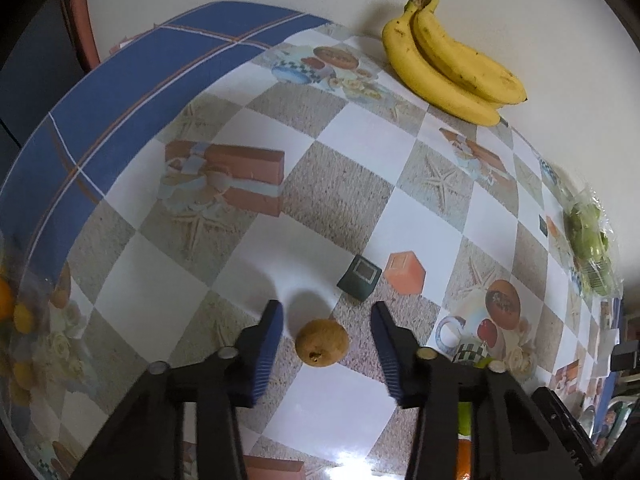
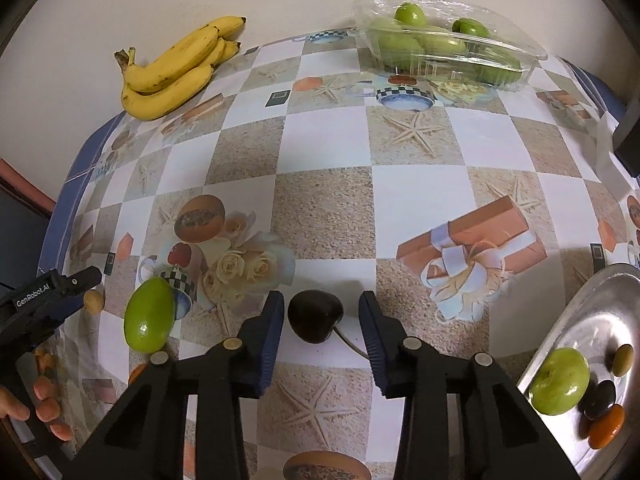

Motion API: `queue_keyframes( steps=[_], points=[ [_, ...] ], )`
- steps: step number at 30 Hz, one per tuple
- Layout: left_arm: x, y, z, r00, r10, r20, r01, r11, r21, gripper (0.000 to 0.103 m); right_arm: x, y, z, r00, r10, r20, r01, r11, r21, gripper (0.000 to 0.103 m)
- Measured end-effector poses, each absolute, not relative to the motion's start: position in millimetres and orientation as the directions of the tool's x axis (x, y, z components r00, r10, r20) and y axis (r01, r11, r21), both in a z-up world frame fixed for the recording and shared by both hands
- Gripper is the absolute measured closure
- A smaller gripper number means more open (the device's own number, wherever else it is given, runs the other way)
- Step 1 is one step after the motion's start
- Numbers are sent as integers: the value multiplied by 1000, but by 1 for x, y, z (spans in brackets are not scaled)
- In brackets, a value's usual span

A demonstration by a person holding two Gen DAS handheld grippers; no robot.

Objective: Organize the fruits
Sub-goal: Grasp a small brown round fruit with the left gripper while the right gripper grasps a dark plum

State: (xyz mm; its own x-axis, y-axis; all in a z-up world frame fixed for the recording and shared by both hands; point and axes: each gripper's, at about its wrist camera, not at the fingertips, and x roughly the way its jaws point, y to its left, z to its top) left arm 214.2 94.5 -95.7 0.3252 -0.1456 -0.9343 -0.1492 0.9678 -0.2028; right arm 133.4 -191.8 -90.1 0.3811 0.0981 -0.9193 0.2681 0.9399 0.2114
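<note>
The left gripper (image 1: 326, 314) is straddling a small brown fruit (image 1: 321, 343), its narrowed jaws not yet touching it. Right of that fruit are lying a green fruit (image 2: 149, 313), then a dark cherry (image 2: 315, 315) with its stem trailing right, centred between the right gripper (image 2: 322, 310) jaws, also narrow and clear. Farthest right is sitting the metal tray (image 2: 576, 312), nearer the right hand; nothing is blocking.

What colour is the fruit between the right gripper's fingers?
Very dark, near black, with a thin stalk: the dark fruit, best seen in the right wrist view.
</note>
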Motion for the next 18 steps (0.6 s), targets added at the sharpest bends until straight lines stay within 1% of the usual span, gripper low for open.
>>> queue_keyframes(
  steps=[1,4,6,12,18],
  points=[
    [214,94,-96,322,-150,-935,-148,967,-206,66,134,-191,-91,380,98,-920,267,940,211,69],
    [213,93,-96,321,-146,-936,-147,968,-201,75,134,-190,-91,380,105,-919,263,940,216,73],
    [213,93,-96,321,-147,-935,-147,968,-203,76,134,-189,-90,379,105,-919,258,942,214,75],
    [212,92,-92,330,-149,-932,-148,967,-207,76,135,-188,-89,379,113,-919,255,941,221,76],
    [209,87,-69,377,-153,-913,-127,968,-215,76,132,-188,-79,391,123,-912,255,938,236,76]
  ],
)
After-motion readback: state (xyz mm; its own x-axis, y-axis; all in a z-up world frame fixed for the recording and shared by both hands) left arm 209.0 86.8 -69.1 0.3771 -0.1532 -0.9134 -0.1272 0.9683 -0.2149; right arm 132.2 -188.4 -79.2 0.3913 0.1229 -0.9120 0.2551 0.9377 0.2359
